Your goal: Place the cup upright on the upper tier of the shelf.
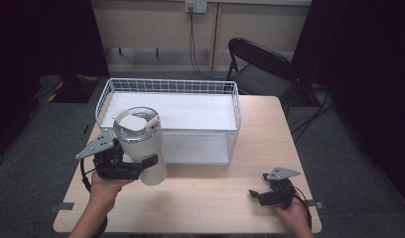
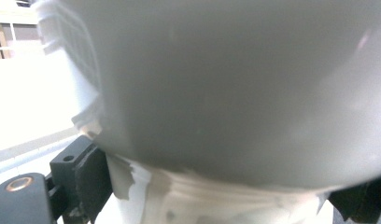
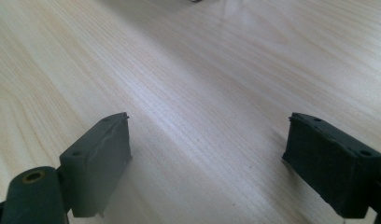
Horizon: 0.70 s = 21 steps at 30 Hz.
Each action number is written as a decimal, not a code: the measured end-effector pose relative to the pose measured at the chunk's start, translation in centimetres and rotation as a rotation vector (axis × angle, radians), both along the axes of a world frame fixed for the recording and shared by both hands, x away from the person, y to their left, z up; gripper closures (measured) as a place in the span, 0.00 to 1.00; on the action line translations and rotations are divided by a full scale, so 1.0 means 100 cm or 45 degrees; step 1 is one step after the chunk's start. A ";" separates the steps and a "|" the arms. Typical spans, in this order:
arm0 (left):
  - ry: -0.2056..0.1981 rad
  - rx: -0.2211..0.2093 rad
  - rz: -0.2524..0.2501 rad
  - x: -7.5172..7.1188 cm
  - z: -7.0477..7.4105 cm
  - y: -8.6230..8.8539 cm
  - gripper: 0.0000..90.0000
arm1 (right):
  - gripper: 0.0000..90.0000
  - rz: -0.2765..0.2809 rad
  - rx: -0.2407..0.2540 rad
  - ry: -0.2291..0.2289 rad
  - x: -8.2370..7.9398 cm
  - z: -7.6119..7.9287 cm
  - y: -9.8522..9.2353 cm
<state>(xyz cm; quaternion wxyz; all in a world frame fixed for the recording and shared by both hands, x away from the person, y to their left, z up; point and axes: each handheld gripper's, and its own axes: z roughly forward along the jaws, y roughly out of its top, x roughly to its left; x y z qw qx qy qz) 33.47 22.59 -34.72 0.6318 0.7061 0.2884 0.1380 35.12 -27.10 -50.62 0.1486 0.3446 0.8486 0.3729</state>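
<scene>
Nearest, right claw (image 1: 257, 194) resting low over the bare wooden bench (image 1: 215, 198), jaws spread wide with nothing between. Further in, at the left, left claw (image 1: 141, 166) clenched around the lower part of a white cup (image 1: 141, 146) with lid and straw, held upright above the bench, just in front of the basket. Behind, white wire basket (image 1: 235, 114) on the bench, then a black chair (image 1: 257, 62).

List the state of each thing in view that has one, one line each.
Tumbler: upright, lid and straw on, clamped low on its body, in front of the basket.
Left gripper: shut on the tumbler.
Right gripper: open, nothing between its jaws, low over the table.
Wire basket: upright on the table, white liner inside, nothing else in it.
Folding chair: unfolded, unoccupied, behind the table.
</scene>
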 end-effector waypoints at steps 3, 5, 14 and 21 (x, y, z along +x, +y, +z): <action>-0.002 0.002 0.000 0.001 0.006 -0.001 0.11 | 0.15 0.000 0.000 0.000 0.000 0.000 0.000; 0.004 -0.004 -0.002 0.002 0.010 -0.001 0.11 | 0.15 0.000 0.000 0.000 0.000 0.000 0.000; 0.001 0.008 -0.003 0.007 0.028 -0.003 0.11 | 0.15 0.000 0.000 0.000 0.000 0.000 0.000; 0.009 0.010 -0.009 0.011 0.039 -0.006 0.11 | 0.15 0.000 0.000 -0.001 0.000 0.000 0.000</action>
